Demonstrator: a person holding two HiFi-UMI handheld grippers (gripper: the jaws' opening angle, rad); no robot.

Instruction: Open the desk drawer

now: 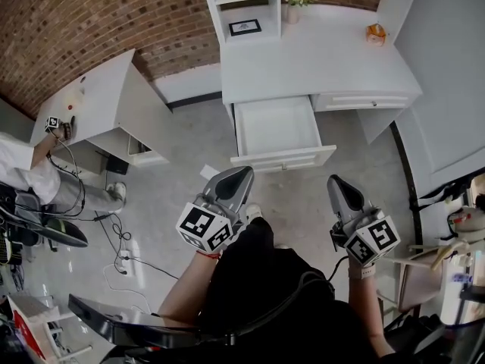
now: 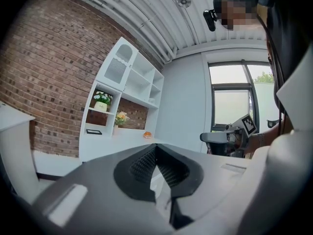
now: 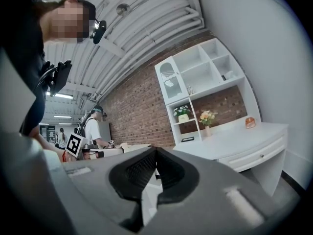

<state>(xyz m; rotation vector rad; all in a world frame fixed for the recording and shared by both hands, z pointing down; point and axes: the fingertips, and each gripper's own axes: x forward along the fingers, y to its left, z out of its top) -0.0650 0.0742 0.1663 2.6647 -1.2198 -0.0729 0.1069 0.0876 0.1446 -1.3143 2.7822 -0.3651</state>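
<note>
Drawer [image 1: 274,125] is sitting pulled well out of the white table [image 1: 318,59], left of a closed one, so the opening is looking done. You are holding the left hand-held gripper [image 1: 243,173] and the right hand-held gripper [image 1: 338,182] well apart from it, jaws together on nothing.

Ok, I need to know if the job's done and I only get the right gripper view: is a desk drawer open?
Observer: Yes. The head view shows one drawer of the desk pulled well out.
Operator: Anything inside it?
Observer: Not that I can see. Only its bare white bottom shows.
Operator: And the left gripper's jaws?
Observer: The left gripper has its jaws together, with nothing between them.
</note>
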